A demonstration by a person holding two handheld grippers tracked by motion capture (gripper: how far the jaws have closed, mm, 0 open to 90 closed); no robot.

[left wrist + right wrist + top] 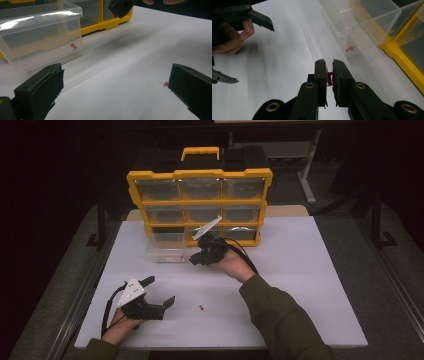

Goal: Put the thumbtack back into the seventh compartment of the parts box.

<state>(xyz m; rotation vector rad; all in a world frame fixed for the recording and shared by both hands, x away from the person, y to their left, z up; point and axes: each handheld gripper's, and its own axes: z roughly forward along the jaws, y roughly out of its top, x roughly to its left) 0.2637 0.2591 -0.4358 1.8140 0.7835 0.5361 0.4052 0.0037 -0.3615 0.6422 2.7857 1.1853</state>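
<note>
Right tool pinching a red pushpin, left tool gaping wide

The right tool has its jaws clamped on a red pushpin, hovering just beside the clear bin, which sits at its 9 o'clock in the high view with another red pin inside. The left tool is spread open low on the white desk, a loose pin at its 3 o'clock. The yellow organizer stands at 12.
</note>
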